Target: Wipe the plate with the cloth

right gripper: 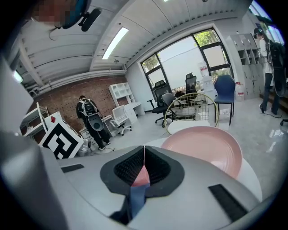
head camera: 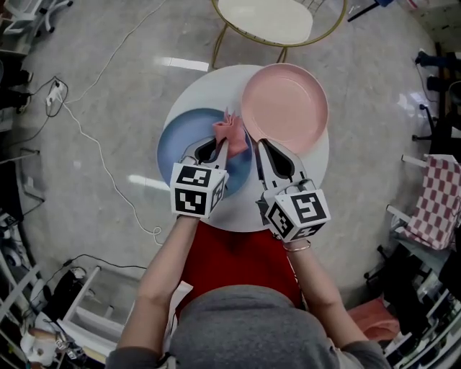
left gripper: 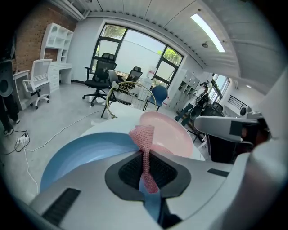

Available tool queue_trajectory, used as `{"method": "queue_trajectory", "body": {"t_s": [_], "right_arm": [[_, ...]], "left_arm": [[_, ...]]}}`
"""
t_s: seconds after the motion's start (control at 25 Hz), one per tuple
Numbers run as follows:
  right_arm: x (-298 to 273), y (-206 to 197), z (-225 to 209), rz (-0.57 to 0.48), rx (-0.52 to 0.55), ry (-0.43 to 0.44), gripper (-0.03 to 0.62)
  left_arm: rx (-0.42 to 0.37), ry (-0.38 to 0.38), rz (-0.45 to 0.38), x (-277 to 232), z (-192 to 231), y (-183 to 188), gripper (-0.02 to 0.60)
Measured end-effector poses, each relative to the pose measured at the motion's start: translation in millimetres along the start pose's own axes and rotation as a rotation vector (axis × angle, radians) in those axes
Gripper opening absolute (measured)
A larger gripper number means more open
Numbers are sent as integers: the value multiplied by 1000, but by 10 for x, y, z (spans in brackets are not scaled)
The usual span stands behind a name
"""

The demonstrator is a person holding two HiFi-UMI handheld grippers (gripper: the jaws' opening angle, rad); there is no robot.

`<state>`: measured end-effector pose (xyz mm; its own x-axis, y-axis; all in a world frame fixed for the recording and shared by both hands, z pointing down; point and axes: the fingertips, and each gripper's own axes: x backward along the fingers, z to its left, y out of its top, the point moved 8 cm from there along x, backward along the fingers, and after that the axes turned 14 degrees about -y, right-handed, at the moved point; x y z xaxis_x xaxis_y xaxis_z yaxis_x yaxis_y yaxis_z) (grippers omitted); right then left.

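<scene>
Pink cloth (head camera: 229,131), blue plate (head camera: 178,146), pink plate (head camera: 285,107)

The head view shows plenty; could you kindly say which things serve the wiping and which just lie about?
Job: pink cloth, shut in the left gripper; blue plate; pink plate.
Lying about: gold-framed chair, power strip, checked cloth.

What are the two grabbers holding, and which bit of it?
The left gripper pinches the pink cloth by a bunched fold. The cloth's end pokes out past the jaws, over the blue plate. The right gripper is shut, with nothing seen between its jaws.
</scene>
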<state>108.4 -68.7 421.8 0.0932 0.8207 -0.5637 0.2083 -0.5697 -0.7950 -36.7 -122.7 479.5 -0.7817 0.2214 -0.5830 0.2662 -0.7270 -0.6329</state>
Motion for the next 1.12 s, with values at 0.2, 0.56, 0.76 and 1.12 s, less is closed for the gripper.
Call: {"method": "queue_trajectory", "body": {"t_s": [0.2, 0.56, 0.76, 1.12], "right_arm": [[18, 7, -49, -1, -5, -13, 29], [-73, -37, 153, 30, 15, 33, 29], [-154, -27, 321, 45, 29, 78, 29], [-202, -67, 455, 75, 74, 125, 29]], "left_arm": [[9, 4, 59, -165, 94, -15, 32], [95, 178, 122, -114, 463, -97, 32], [126, 277, 140, 27, 597, -118, 32], [179, 390, 138, 303, 694, -247, 32]]}}
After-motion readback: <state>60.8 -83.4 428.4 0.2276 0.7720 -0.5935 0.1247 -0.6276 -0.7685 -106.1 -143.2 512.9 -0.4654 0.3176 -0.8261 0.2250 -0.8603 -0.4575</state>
